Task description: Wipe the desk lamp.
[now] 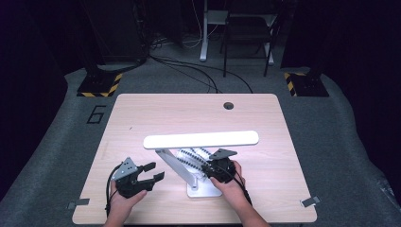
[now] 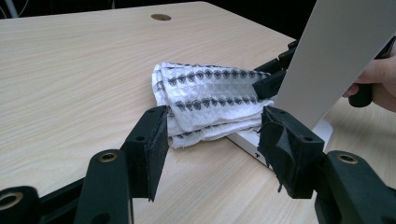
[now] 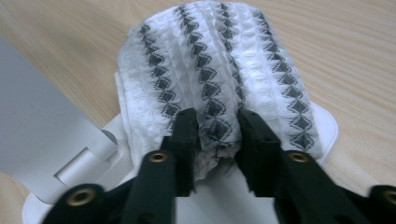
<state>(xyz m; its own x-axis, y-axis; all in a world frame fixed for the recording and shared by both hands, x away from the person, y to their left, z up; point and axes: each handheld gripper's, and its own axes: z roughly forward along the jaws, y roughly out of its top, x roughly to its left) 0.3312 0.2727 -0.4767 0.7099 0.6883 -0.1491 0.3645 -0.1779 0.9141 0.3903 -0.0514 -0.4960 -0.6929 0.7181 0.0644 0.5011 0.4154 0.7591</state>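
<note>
Nearest the person, the left hand-held gripper rests low over the front left part of the counter, its jaws spread wide and holding nothing. In the left gripper view its two black jaws frame the folded cloth from a short way off, without touching it.

A little farther in and to the right, the right hand-held gripper pinches the near edge of the cloth; in the right gripper view the fabric bunches up between the two jaws. The cloth is white with rows of dark diamond marks, folded into several layers. It lies partly on the white base of a desk lamp and partly on the counter, just beside the lamp's slanted arm.

Above both, the lamp's long white head stretches sideways across the middle of the counter. Beyond it, near the far edge, is a round cable hole.
</note>
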